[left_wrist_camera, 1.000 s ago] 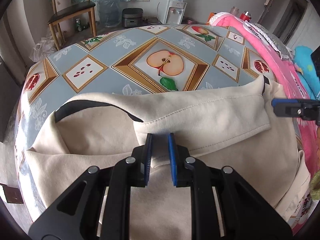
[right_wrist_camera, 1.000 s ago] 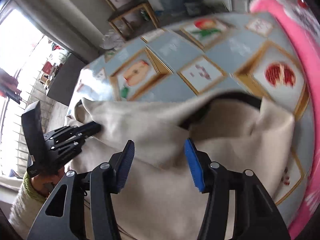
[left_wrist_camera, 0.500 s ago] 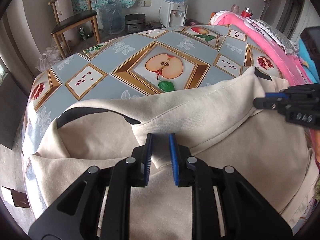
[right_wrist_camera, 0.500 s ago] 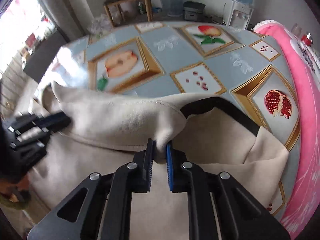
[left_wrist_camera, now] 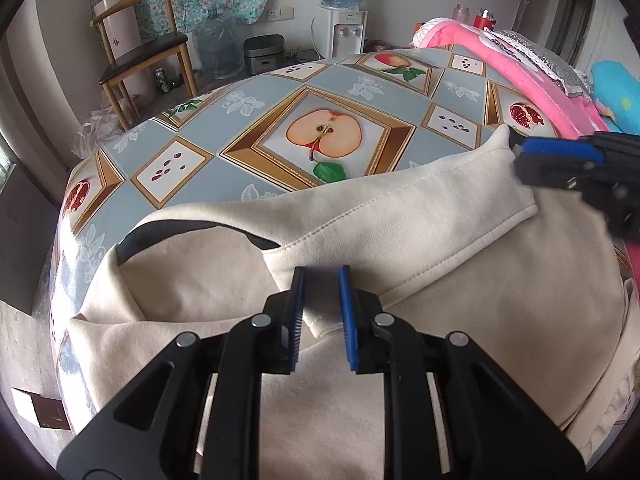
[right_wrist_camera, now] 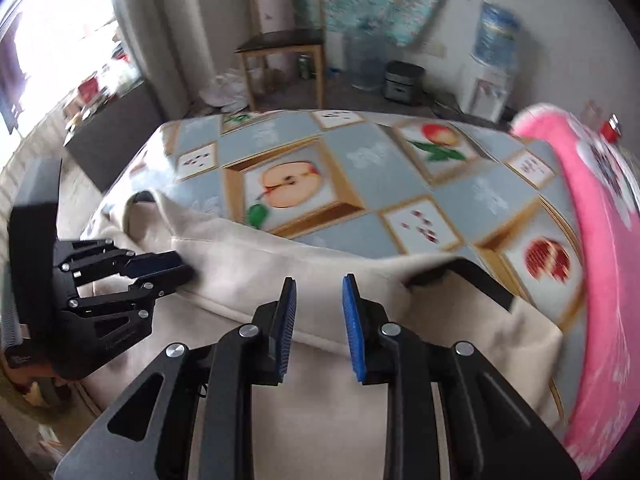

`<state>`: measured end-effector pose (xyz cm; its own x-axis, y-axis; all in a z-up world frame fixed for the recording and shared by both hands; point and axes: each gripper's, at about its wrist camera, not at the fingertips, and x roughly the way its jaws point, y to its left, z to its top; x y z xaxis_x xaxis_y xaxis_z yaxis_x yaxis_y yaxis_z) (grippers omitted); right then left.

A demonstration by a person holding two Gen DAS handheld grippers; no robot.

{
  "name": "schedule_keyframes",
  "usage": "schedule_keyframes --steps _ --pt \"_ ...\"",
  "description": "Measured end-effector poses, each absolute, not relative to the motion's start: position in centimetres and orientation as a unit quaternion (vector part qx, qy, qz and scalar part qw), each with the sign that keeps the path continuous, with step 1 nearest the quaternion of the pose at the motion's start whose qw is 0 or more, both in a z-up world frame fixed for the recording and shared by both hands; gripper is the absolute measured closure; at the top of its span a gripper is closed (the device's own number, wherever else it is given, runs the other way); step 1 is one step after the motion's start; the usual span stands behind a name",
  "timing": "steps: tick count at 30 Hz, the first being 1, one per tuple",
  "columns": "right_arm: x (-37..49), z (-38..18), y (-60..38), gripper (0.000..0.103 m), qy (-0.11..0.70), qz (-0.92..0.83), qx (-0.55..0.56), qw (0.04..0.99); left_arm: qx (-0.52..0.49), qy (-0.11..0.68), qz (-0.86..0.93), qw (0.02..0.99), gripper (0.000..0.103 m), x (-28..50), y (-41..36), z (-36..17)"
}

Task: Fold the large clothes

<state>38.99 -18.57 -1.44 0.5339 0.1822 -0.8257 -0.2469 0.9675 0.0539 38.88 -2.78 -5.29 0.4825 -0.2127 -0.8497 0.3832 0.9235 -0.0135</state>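
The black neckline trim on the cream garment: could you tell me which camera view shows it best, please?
The left wrist view shows it best: the black neckline trim curves sharply across the cream garment, in focus, until the folded-over hem covers it. The right wrist view is motion-blurred and shows only a short dark stretch beside the pomegranate tile.

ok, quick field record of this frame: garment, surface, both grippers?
garment: cream garment with black neck trim, spread flat, upper flap folded over
surface: table with fruit-print tablecloth; pink blanket along its right edge
left gripper: shut on the flap's near corner
right gripper: jaws have just been opening; flap hem between them, pads seemingly not pressing
fold: flap lifted at both ends, not yet laid down
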Motion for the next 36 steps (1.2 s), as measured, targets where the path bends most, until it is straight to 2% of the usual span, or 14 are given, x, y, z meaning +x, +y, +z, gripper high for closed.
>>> schedule_keyframes --steps 4,8,12,15,30,36 --pt "39.8 -5.3 -17.4 0.079 0.507 0.111 -0.057 0.853 0.089 0.476 -0.174 0.858 0.085 38.7 -2.8 -5.3" --pt "39.6 -4.1 -18.2 0.078 0.505 0.109 -0.004 0.856 0.087 0.475 -0.174 0.858 0.085 38.7 -2.7 -5.3" --pt "39.6 -2.1 -17.7 0.077 0.463 0.140 0.019 0.875 0.083 0.475 -0.173 0.859 0.085 38.7 -2.6 -5.3" --pt "40.5 -3.3 -16.7 0.069 0.467 0.136 0.002 0.874 0.082 0.473 -0.170 0.861 0.085 38.5 -2.6 -5.2" --pt "39.9 -5.0 -16.6 0.066 0.477 0.129 -0.003 0.870 0.077 0.470 -0.169 0.863 0.085 38.4 -2.3 -5.4" --pt "39.6 -3.6 -17.3 0.065 0.465 0.124 0.010 0.877 0.078 0.469 -0.169 0.863 0.085 38.3 -2.2 -5.3"
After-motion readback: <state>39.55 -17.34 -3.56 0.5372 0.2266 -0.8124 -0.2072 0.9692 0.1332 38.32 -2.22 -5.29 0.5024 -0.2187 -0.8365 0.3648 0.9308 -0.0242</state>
